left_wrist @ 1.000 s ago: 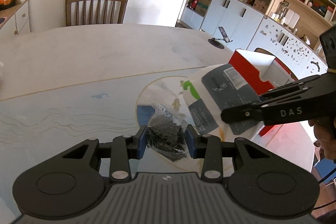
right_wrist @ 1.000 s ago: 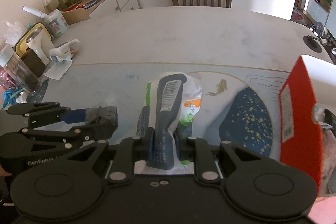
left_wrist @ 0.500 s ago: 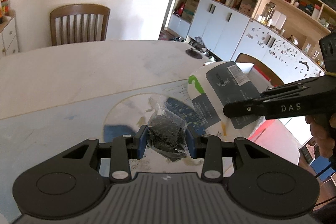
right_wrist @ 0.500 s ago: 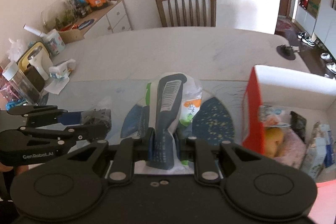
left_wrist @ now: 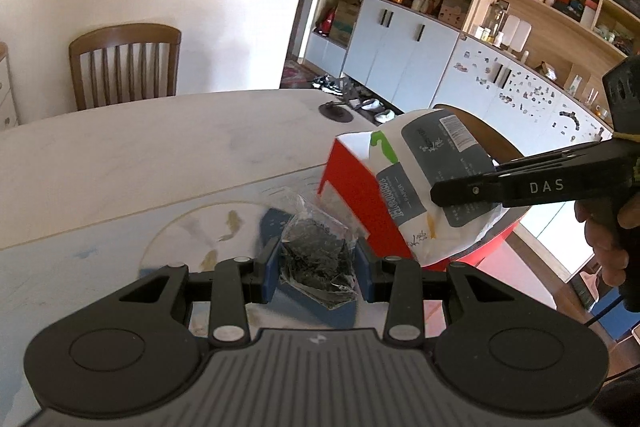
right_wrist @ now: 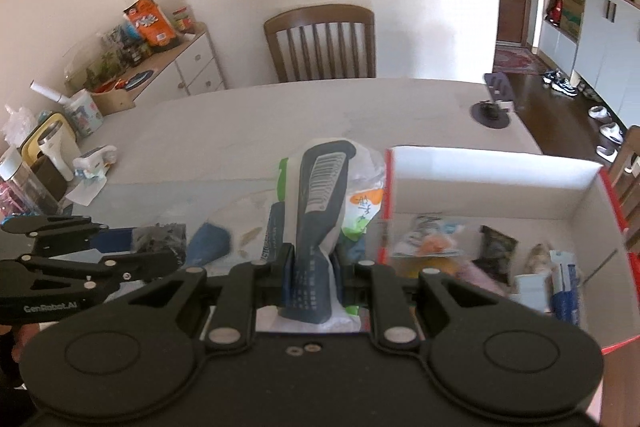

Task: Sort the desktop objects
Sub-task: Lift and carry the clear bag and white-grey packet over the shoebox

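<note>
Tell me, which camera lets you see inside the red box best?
The right wrist view. It looks down into the red box, showing packets lying on its white floor. The left wrist view shows only the box's red outer side, mostly hidden behind the tissue pack.

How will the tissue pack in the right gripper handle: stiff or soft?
Probably soft: the tissue pack pinches narrow where the right gripper clamps it. Likely light, since it stands up from that single pinch. Its plastic wrap looks glossy, so it might slip.
</note>
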Available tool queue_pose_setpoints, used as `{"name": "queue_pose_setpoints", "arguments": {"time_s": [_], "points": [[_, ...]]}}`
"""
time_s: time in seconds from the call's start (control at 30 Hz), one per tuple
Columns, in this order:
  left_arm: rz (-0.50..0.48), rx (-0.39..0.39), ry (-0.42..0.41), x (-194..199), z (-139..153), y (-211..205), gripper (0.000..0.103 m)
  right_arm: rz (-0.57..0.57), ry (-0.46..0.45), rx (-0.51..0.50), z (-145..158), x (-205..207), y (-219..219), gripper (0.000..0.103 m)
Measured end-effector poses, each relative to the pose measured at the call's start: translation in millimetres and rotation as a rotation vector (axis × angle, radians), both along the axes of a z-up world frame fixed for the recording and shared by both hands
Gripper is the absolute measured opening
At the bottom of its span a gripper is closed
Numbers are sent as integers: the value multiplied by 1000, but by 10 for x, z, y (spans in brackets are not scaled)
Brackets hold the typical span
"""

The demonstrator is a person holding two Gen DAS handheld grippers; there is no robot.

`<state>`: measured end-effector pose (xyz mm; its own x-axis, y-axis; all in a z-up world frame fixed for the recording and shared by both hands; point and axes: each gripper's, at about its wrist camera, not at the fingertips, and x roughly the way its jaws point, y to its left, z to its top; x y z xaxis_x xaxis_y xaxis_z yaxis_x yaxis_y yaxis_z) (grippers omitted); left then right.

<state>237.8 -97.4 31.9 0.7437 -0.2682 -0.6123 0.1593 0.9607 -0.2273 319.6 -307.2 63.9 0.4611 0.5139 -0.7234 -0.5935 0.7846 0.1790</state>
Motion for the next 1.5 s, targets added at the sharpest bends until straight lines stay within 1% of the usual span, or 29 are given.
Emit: {"name": "queue_pose_setpoints", "arguments": {"time_s": [0.2, 0.43, 0.73, 1.0, 1.23, 1.5], "points": [[-11, 2, 2, 131, 13, -272, 36, -24, -6, 11, 2, 146, -326, 18], [-52, 5, 5, 320, 6, -613, 36, -61, -12, 12, -16, 300, -671, 18], [-113, 14, 22, 554, -55, -1004, 36, -130, 4, 12, -123, 444, -1124, 18], [-158, 27, 40, 791, -151, -1262, 36, -186, 10, 0, -193, 596, -1459, 18], [-191, 51, 48, 1077, -226, -1430, 36, -212, 24, -20, -271, 719, -1612, 18], [-202, 80, 69, 1446, -327, -1550, 36, -205, 25, -46, -330, 932, -1638, 18]]}}
